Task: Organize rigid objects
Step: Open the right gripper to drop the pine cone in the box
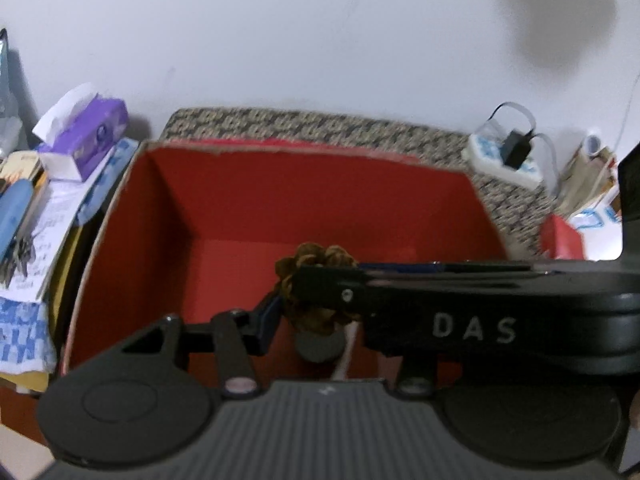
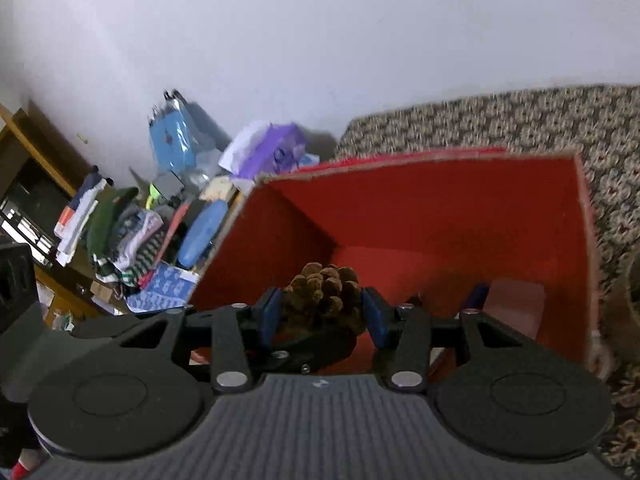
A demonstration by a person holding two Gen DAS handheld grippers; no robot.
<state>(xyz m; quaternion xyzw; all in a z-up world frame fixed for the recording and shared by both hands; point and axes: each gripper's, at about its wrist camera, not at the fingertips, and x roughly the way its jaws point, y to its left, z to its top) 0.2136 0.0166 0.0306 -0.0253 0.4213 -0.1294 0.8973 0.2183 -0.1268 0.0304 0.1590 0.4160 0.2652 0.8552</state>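
Observation:
A brown pine cone (image 2: 324, 296) is held over the open red cardboard box (image 2: 440, 208). My right gripper (image 2: 323, 312) is shut on it, blue pads on both sides. In the left wrist view the same pine cone (image 1: 316, 292) sits between my left gripper's (image 1: 316, 312) blue left pad (image 1: 268, 320) and the right gripper's black body (image 1: 460, 304), which crosses in front and hides my left gripper's right finger. Whether the left gripper grips the cone cannot be told. A grey round object (image 1: 320, 346) and a pale block (image 2: 516, 304) lie on the box (image 1: 280, 200) floor.
The box stands on a patterned cloth (image 1: 360, 128). Left of it are a purple tissue box (image 1: 86, 136), papers, a blue case (image 2: 202, 236) and folded clothes (image 2: 128, 236). A white power strip with a black charger (image 1: 508, 156) lies at the back right. A white wall is behind.

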